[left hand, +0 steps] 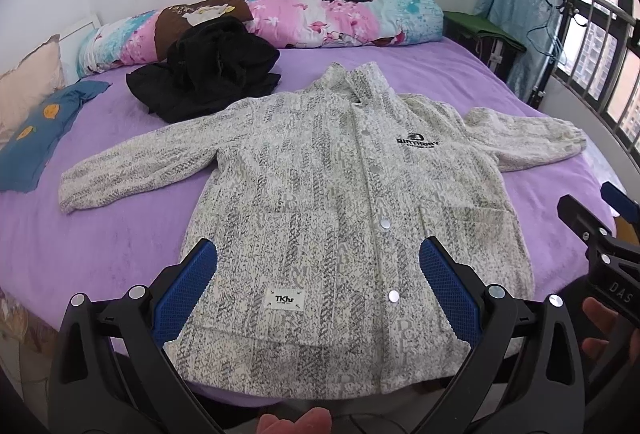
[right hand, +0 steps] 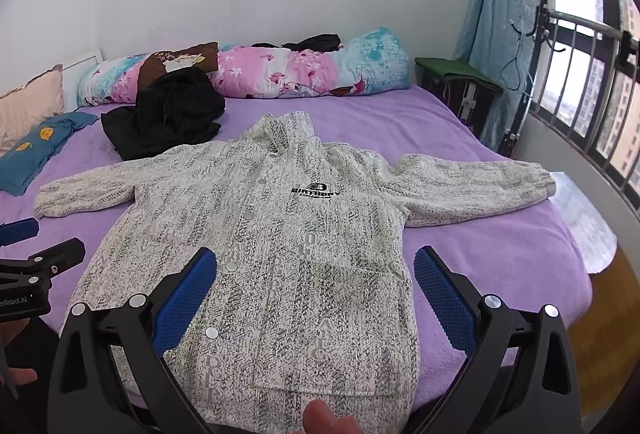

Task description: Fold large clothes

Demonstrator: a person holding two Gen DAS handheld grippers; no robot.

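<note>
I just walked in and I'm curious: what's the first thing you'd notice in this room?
The big speckled white-and-grey jacket jumps out first, spread flat, buttoned, sleeves out, in the middle of the purple bed. Behind it sits a crumpled black clothes pile, with a rolled pink-and-blue flowery quilt along the wall. Up close, the left gripper and right gripper are both open above the hem.

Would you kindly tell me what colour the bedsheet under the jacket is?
Purple bedsheet, clearest in the right wrist view.
</note>
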